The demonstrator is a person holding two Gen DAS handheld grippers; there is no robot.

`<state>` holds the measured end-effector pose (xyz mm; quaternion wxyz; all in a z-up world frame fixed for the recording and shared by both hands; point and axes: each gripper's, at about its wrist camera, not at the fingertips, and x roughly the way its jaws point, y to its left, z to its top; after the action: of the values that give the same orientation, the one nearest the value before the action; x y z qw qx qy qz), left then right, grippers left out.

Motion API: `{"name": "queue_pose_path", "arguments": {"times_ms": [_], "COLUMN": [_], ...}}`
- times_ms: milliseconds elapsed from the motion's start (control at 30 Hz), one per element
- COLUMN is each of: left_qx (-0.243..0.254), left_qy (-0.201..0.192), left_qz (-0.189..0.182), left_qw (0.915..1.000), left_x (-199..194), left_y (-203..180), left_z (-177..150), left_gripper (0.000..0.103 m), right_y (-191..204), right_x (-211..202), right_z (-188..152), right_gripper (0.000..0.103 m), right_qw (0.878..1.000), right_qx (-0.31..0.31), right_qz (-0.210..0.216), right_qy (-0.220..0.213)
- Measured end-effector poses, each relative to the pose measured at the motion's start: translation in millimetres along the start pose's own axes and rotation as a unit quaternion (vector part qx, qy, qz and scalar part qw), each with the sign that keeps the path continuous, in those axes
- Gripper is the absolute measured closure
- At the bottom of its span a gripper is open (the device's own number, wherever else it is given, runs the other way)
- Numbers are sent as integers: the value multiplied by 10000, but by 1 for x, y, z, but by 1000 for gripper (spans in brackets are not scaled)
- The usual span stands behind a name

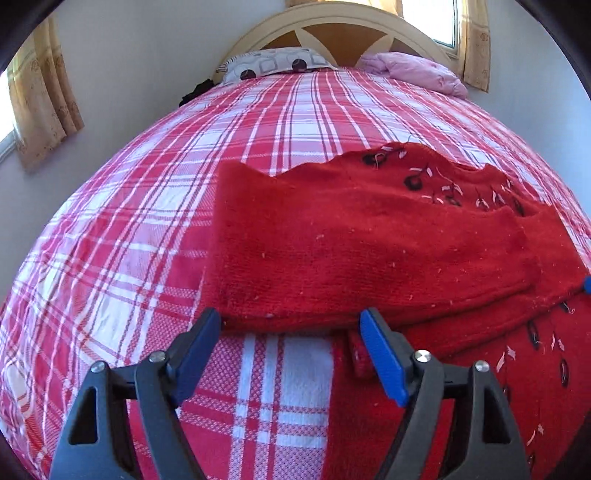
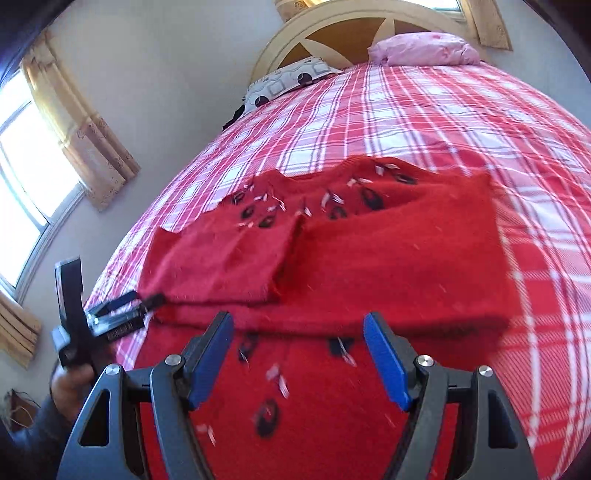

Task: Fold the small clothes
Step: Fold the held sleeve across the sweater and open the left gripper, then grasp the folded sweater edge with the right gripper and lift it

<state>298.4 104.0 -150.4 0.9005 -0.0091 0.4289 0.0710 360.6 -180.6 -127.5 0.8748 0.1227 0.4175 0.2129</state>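
Blue-padded fingers of both grippers, left (image 1: pixel 291 325) and right (image 2: pixel 299 326), stand spread and grasp nothing. Between and beyond them lies a fuzzy red sweater (image 1: pixel 351 251) with dark embroidered motifs, sleeves folded across, on the plaid bedspread (image 1: pixel 147 184).

A red and white checked bedspread (image 1: pixel 155 206) covered the bed. At its far edge, against a cream arched headboard (image 1: pixel 332 22), a white pillow with dark circles (image 1: pixel 273 64) lay toward the left corner and a pink pillow (image 1: pixel 413 70) toward the right. Yellow curtains (image 1: pixel 40 107) hung at the windows.
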Motion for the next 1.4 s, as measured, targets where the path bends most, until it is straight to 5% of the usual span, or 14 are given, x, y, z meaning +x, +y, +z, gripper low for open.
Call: {"name": "queue_pose_path", "arguments": {"times_ms": [267,467,567,600,667,800,1133,1400], "left_qx": [-304,-316,-585,-593,-620,-690,-1140,-938], "left_qy": [-98,160,176,152,108,93,11,164], "left_qz": [-690,-514,-569,-572,-607,-685,-721,-473], "left_qw": [9971,9980,9965,9965,9962,9952,9909,9943], "left_x": [-16,14,17,17,16,17,15,22], "left_y": [12,8,17,16,17,20,36,27], "left_z": [-14,-12,-13,-13,-15,-15,-14,-12], "left_gripper": [15,10,5,5,5,5,6,2], "right_y": [7,11,13,15,20,31,29,11], "right_x": [55,82,85,87,92,99,48,18], "right_z": [32,36,40,40,39,36,59,71], "right_gripper": [30,30,49,63,66,94,96,96], "right_qw": [9980,9973,9971,9965,9959,9963,9990,9993], "right_qx": [422,427,395,377,252,-105,-213,-260], "right_qz": [180,68,119,220,278,161,369,182], "right_qy": [430,585,647,719,822,837,160,-173]}}
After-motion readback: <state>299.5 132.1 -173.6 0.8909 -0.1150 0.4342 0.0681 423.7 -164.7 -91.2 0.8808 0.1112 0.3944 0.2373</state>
